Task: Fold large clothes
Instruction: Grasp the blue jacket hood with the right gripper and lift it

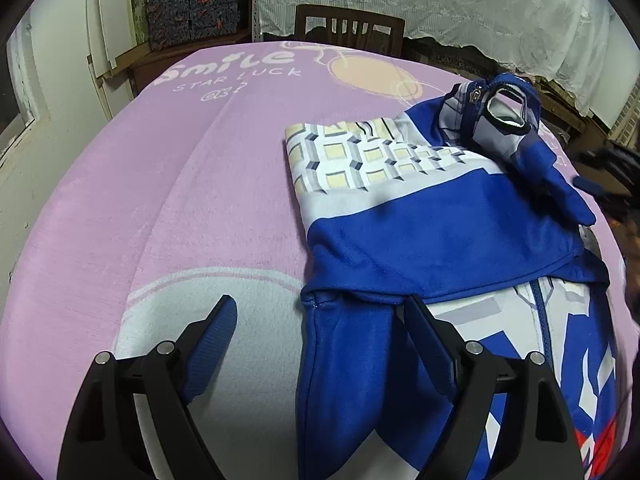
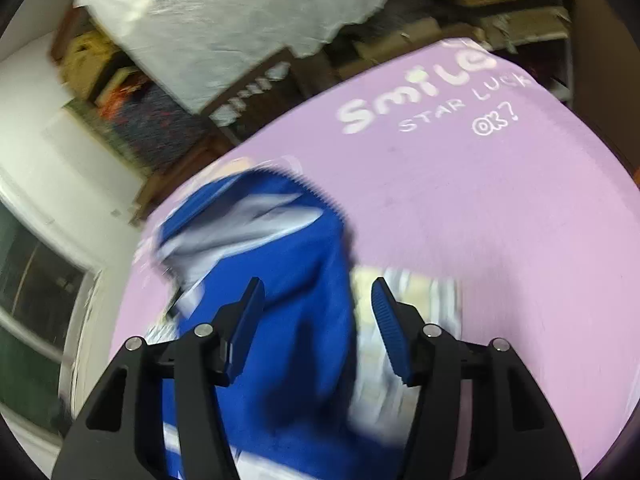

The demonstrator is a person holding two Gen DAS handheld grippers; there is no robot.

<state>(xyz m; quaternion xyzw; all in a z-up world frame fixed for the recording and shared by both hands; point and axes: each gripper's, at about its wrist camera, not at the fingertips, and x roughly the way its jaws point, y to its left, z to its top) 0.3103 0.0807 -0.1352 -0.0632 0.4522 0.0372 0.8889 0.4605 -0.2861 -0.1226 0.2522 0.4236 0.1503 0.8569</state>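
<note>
1. Jacket (image 1: 432, 236): blue fleece, white/yellow geometric print, partly folded, lies on pink-covered bench (image 1: 160, 184).
2. Left claw (image 1: 320, 312) spread wide, nothing gripped.
3. Right claw (image 2: 318, 296) parted over jacket, pads clear.

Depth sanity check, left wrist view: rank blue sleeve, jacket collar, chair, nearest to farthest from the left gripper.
From the left gripper:
1. Blue sleeve, between its open fingers.
2. Jacket collar, right, mid-table.
3. Chair, beyond the table's far edge.
</note>
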